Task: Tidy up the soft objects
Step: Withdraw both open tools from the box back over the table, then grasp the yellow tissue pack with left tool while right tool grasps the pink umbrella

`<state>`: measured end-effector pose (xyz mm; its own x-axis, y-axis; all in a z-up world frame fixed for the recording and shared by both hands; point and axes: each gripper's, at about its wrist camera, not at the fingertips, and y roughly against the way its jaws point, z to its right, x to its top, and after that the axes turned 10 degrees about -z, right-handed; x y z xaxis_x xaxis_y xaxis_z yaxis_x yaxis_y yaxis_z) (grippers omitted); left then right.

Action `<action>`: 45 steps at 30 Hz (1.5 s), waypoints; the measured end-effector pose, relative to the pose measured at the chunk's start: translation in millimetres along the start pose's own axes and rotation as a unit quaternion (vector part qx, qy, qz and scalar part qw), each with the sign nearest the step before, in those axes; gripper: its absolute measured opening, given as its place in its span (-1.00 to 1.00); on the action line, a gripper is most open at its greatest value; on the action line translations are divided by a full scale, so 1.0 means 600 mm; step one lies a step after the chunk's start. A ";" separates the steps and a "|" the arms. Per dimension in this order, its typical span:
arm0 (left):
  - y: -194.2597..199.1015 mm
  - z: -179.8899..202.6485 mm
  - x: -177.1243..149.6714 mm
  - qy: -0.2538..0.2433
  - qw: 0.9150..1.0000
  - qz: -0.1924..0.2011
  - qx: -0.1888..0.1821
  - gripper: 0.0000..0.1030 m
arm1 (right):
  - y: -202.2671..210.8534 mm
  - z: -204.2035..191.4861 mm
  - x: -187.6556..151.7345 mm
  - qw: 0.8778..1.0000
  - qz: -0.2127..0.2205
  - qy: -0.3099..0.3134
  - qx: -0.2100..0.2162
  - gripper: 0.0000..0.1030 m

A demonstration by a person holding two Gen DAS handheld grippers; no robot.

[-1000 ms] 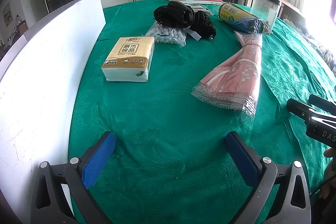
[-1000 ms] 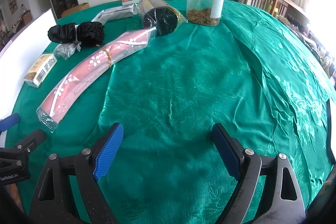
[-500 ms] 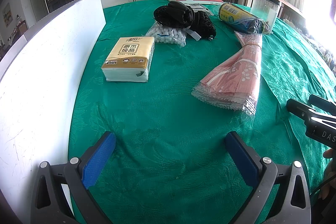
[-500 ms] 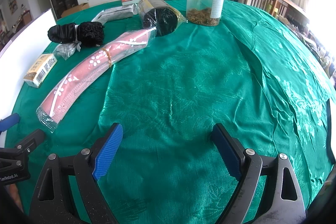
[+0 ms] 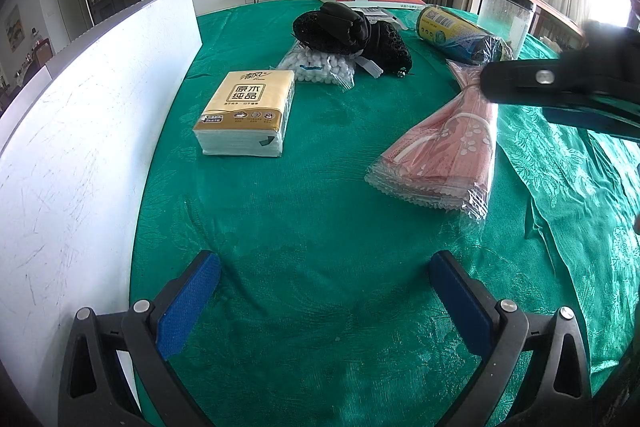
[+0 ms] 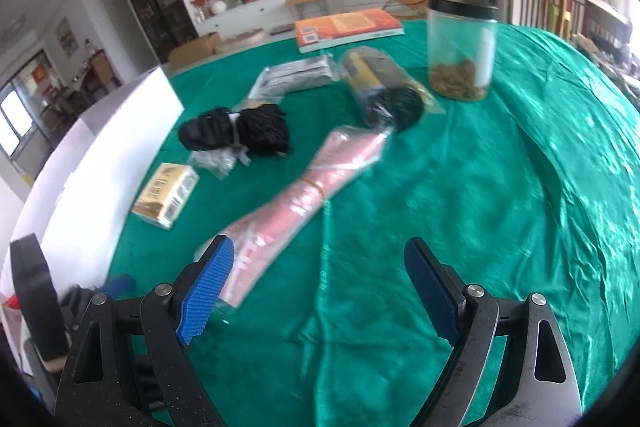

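On the green tablecloth (image 5: 320, 219) lie a yellow tissue pack (image 5: 246, 113) (image 6: 166, 195), a bag of white cotton balls (image 5: 320, 65), a black fabric bundle (image 5: 352, 33) (image 6: 236, 131) and a long pink packet in clear wrap (image 5: 444, 147) (image 6: 296, 191). My left gripper (image 5: 324, 291) hangs open over bare cloth, near the table's front. My right gripper (image 6: 320, 287) is open too, raised above the pink packet's near end, with nothing between its fingers. Part of the right gripper's body (image 5: 560, 83) shows at the right of the left wrist view.
A white board (image 5: 80, 131) stands along the table's left side. Farther back are a wrapped dark roll (image 6: 380, 87), a clear jar with a black lid (image 6: 462, 47), a grey flat packet (image 6: 296, 77) and an orange book (image 6: 348, 27).
My right gripper has risen and swung left toward the pink packet, its view tilting up and blurring. In the left wrist view its body climbed from lower right to upper right. The left gripper stayed still.
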<state>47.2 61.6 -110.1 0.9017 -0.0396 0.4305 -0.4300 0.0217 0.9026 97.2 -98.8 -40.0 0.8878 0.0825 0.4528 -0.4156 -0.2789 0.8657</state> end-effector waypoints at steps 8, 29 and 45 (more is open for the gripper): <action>0.001 0.000 0.004 0.000 1.000 0.000 0.001 1.00 | -0.066 0.014 -0.010 0.988 -0.056 0.037 -0.139 0.72; 0.000 -0.001 0.005 0.001 1.000 0.001 0.001 1.00 | 0.031 0.108 -0.089 0.994 0.057 -0.005 -0.094 0.73; -0.003 -0.006 0.013 0.004 1.000 -0.012 0.000 1.00 | 0.039 0.200 -0.101 0.976 0.053 -0.142 -0.154 0.72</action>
<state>55.4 64.9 -108.5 0.9124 -0.0322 0.4080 -0.4075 0.0199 0.9130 57.4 -224.9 -72.7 0.8371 -0.2127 0.5040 -0.5093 0.0334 0.8600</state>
